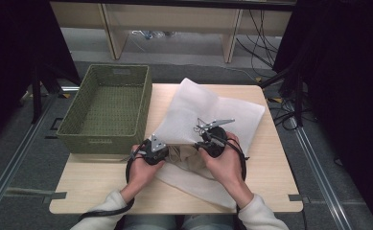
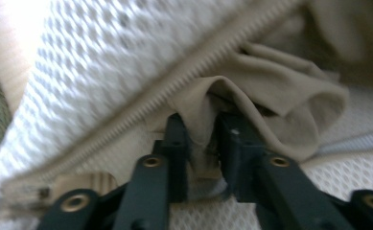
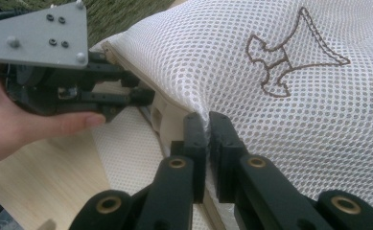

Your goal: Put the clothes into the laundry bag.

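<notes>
A person at a wooden table (image 1: 270,187) works a beige garment (image 1: 186,157) into a white mesh laundry bag (image 1: 208,112), which lies across the table's middle beside a green woven basket (image 1: 108,103). The right gripper (image 3: 207,125) is clamped on the bag's upper mesh layer beside the zipper (image 2: 174,91), lifting the mouth open. The left gripper (image 2: 203,129) has its jaws pinched on a fold of the garment at the opening. Judging from this, the bag is unzipped and the cloth seems partly inside; pushing the rest in and zipping up appear to remain. The basket stands empty.
</notes>
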`<state>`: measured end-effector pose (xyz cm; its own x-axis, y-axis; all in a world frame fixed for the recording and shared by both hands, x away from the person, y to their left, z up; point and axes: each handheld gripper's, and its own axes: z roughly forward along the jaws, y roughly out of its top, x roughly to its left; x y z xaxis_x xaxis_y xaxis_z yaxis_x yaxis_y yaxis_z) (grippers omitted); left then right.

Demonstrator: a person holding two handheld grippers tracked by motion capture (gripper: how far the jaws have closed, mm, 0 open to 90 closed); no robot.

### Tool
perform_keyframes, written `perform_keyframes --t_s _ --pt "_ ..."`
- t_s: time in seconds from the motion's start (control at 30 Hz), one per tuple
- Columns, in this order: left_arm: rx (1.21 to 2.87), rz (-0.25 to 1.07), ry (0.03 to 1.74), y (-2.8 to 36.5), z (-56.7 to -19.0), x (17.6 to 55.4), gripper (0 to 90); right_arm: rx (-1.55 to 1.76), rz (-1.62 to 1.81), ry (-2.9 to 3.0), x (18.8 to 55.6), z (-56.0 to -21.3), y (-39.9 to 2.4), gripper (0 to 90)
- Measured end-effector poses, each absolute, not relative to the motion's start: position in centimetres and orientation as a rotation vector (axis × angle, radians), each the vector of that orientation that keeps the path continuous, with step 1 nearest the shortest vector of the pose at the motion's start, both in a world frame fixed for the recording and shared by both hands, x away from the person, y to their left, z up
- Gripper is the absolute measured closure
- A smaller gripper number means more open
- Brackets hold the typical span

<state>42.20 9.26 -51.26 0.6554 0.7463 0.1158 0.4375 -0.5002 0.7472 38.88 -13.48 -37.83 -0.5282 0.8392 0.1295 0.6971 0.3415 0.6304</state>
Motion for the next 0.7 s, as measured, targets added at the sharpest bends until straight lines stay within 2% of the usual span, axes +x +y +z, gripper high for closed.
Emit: perform_keyframes --t_s 0.1,0.27,0.5,0.7 --pt "2.163 0.541 0.905 9.6 -51.4 41.7 61.3 1.383 0.963 2.371 39.0 -38.0 -13.5 87.1" --pt "2.150 0.545 0.869 10.1 -51.0 40.8 56.5 1.393 0.958 2.384 38.8 -37.9 -13.3 87.0" --pt "2.109 0.534 0.871 10.9 -50.5 39.4 55.6 1.389 0.957 2.379 38.9 -38.1 -13.2 86.8" --pt "2.135 0.530 0.856 11.5 -50.1 38.5 62.1 1.376 0.957 2.376 38.9 -38.0 -13.3 87.0"
